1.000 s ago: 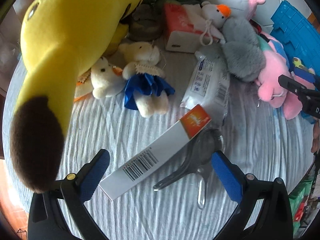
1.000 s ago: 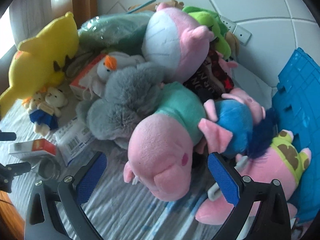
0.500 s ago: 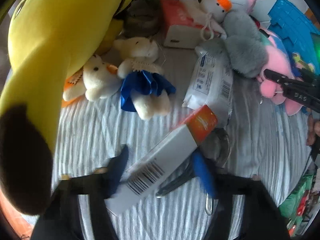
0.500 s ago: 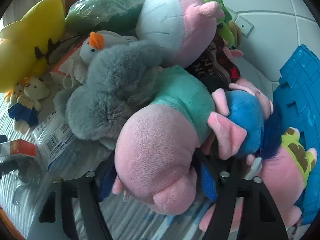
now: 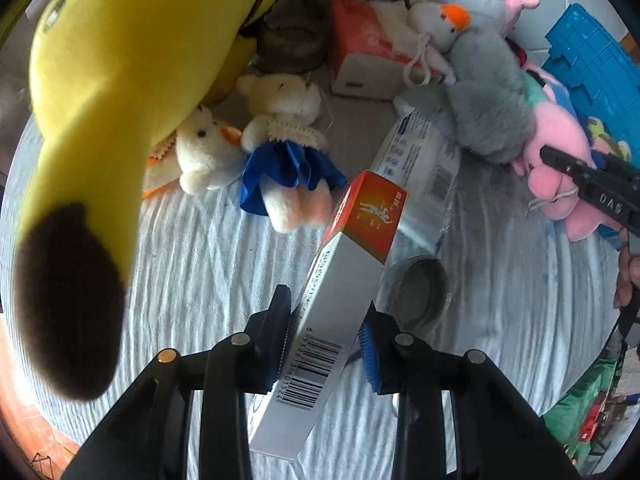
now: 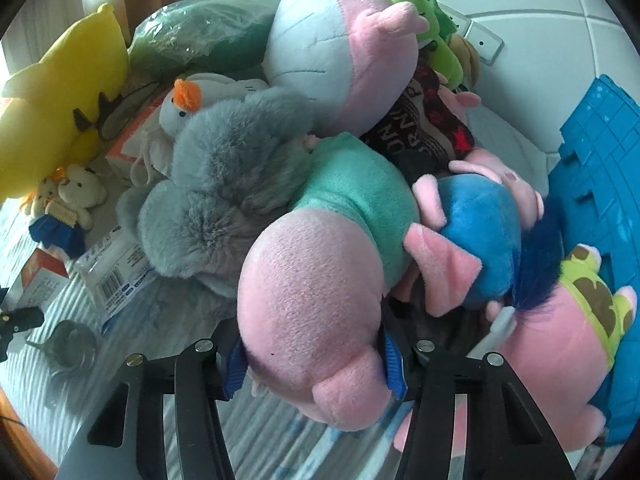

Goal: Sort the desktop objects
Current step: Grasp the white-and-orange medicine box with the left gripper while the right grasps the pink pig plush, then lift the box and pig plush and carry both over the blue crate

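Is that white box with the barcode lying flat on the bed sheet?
No: the white box is tilted up off the sheet, pinched between the left gripper pads.

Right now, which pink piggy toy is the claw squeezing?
The pink pig in the green shirt. The right gripper is closing on its head; the other pigs lie untouched.

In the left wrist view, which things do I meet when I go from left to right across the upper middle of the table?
Yellow plush → white duck plush → small bear in a blue skirt → white wipes pack → grey furry plush → pink pig plush → blue crate.
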A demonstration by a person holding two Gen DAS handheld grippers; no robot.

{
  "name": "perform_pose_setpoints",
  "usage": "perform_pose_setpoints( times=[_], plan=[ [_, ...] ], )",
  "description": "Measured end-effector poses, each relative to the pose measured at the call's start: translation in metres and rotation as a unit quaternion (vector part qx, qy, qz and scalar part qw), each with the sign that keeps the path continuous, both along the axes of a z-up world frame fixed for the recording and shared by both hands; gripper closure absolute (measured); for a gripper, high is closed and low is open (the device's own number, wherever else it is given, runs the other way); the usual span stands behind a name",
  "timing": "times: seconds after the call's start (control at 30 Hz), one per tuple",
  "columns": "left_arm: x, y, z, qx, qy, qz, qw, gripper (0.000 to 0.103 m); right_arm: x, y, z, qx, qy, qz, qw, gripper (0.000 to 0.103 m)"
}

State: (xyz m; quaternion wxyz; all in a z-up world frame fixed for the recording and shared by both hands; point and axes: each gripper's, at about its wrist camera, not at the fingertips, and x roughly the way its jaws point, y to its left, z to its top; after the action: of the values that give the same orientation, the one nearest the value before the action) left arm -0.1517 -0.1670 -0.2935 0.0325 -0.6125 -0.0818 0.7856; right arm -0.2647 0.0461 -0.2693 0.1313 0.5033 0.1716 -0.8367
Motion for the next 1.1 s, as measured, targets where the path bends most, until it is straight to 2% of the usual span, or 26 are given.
perform_pose_setpoints(
  times=[0.17,0.37,0.47,0.57,0.83,1.1],
  plan=[
    [0.001,0.006,0.025,-0.001,0.015,0.0,0.9999,0.08,0.01,0.006,0.014,-0.011,0.005,-0.001,1.0,0.052],
    [-0.001,-0.002,0.032,-0.007,0.03,0.001,0.9995,0.08,0.026,0.016,0.029,-0.024,0.012,0.001,1.0,0.052],
    [0.006,-0.005,0.046,-0.007,0.033,0.004,0.9994,0.08,0.034,0.021,0.034,-0.028,0.015,0.003,0.999,0.052],
    [0.007,-0.001,0.033,-0.002,0.031,0.009,0.9995,0.08,0.039,0.025,0.04,-0.033,0.019,0.002,0.999,0.052],
    [0.014,0.007,0.07,-0.004,0.051,0.007,0.9987,0.081,0.05,0.034,0.059,-0.045,0.035,-0.001,0.998,0.052],
    [0.007,0.04,0.116,-0.01,0.088,0.009,0.9961,0.081,0.062,0.052,0.103,-0.06,0.065,-0.001,0.996,0.052]
  ],
)
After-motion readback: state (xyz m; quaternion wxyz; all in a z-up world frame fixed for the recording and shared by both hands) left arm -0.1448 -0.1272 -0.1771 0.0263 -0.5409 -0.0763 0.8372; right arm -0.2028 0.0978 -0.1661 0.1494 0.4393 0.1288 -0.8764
